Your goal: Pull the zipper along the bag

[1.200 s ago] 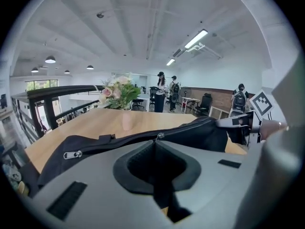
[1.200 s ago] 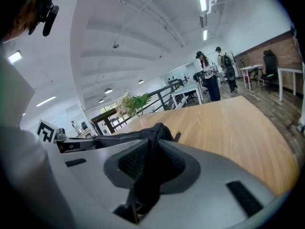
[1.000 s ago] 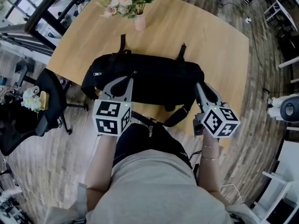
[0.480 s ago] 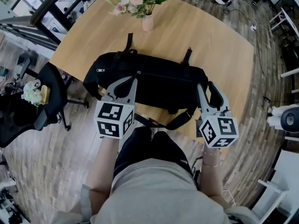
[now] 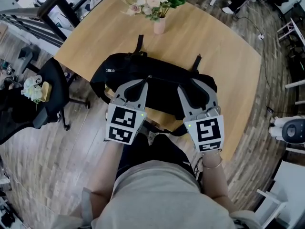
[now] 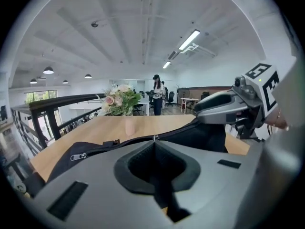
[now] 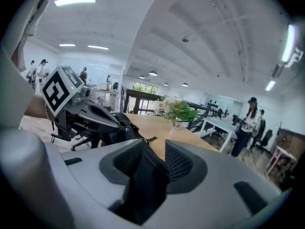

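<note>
Right gripper (image 5: 195,83) quits the black duffel bag (image 5: 162,92) end, jaws just opened wide, holding nothing, swings mid-bag | left gripper (image 5: 144,82) stays pinched on zipper pull (image 6: 153,138) | fresh brace likely before pulling

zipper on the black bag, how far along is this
Done: uncertain; the zipper track looks closed from the left end of the black bag to its mid-top. In hand: the left hand-held gripper appears shut on the zipper pull there; the right hand-held gripper has just been opening, nothing pinched between its pads. Left: steady the bag with the right and draw the pull along the rest.
</note>
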Available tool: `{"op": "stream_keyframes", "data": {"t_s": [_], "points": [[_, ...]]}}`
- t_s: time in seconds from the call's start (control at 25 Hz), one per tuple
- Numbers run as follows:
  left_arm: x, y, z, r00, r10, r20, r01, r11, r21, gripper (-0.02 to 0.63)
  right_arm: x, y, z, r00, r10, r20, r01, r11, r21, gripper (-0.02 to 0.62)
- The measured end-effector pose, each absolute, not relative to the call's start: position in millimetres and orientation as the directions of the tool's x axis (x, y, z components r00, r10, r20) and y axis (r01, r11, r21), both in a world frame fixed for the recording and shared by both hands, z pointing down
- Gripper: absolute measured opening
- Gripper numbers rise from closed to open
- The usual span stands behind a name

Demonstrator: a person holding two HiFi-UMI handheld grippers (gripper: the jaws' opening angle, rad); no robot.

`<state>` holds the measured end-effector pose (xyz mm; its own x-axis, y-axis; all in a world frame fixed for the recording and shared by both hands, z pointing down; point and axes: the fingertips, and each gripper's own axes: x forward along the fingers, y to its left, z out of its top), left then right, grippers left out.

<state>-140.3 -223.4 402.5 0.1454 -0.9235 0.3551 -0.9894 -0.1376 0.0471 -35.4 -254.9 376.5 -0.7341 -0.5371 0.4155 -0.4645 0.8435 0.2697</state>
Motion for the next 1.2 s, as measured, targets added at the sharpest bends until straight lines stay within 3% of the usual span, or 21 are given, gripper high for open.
{"op": "stream_keyframes", "data": {"t_s": [0.28,0.6,0.68,1.2], "points": [[-139,-225,399,0.213,-0.906,0.367,-0.977,-0.206,0.059,0.018,-102,-238,408,-0.708,-0.374,0.599,-0.204,0.92,0.334,0.179],[-148,-226,394,0.236,-0.903,0.359,-0.971,-0.233,0.053,0.018,-122,-241,425,-0.6,-0.394,0.696,-0.081,0.896,0.437,0.071],[-154,-227,396,0.237,-0.902,0.36,-0.971,-0.232,0.058,0.018,-124,-239,426,-0.604,-0.381,0.7,-0.086,0.904,0.418,0.037],[-221,-210,405,0.1,-0.923,0.372,-0.993,-0.072,0.089,0.02,-120,-243,420,-0.617,-0.407,0.674,-0.196,0.908,0.369,0.031]]}}
